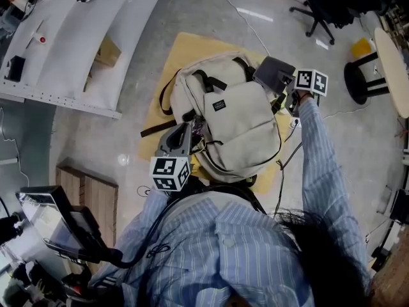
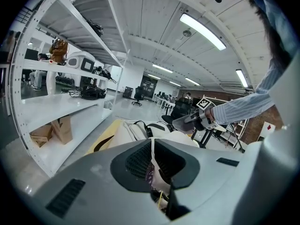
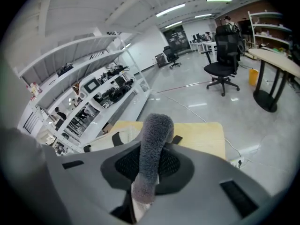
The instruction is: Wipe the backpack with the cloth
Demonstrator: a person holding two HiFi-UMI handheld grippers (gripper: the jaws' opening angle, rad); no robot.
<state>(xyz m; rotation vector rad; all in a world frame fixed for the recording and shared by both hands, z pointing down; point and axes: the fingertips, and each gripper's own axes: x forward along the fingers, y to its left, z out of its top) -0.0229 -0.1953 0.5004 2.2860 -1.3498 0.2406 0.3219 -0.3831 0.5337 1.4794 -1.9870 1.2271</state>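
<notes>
Head view looks down on one beige fabric backpack (image 1: pixel 236 123), lying flat on a yellow mat (image 1: pixel 167 75) on the floor (image 1: pixel 211 11), between the two claws. The person's striped shoulder cuts off its near end, and the bag covers most of the mat. Dark straps (image 1: pixel 211 82) curl at its far end.

The left claw (image 1: pixel 185 136) sits at the bag's left edge, just ahead of its marker cube (image 1: pixel 169 173). In the left gripper view this claw (image 2: pixel 151 161) is pressed together on a thin strip of the beige fabric, which runs up between the jaws. Which part of the backpack (image 2: pixel 136 130) the strip belongs to cannot be made out.

The right claw (image 1: pixel 285 89) is at the bag's far right corner and pinches the single grey cloth (image 1: pixel 273 74). The cloth overlaps that corner from above, but whether it touches the fabric cannot be told. In the right gripper view the cloth (image 3: pixel 152 146) is a fuzzy, terry-like roll. It rises from between the jaws of the claw (image 3: pixel 143 186), bends over at its top and hides what lies straight ahead. Only a beige slice of the backpack (image 3: pixel 115 137) shows left of the roll, and the flat mat (image 3: pixel 201 135) shows to its right.

A white shelf unit (image 1: pixel 64 43) stands to the left of the left claw. Well beyond the right claw is one black office chair (image 1: pixel 319 5) on the glossy grey floor.
</notes>
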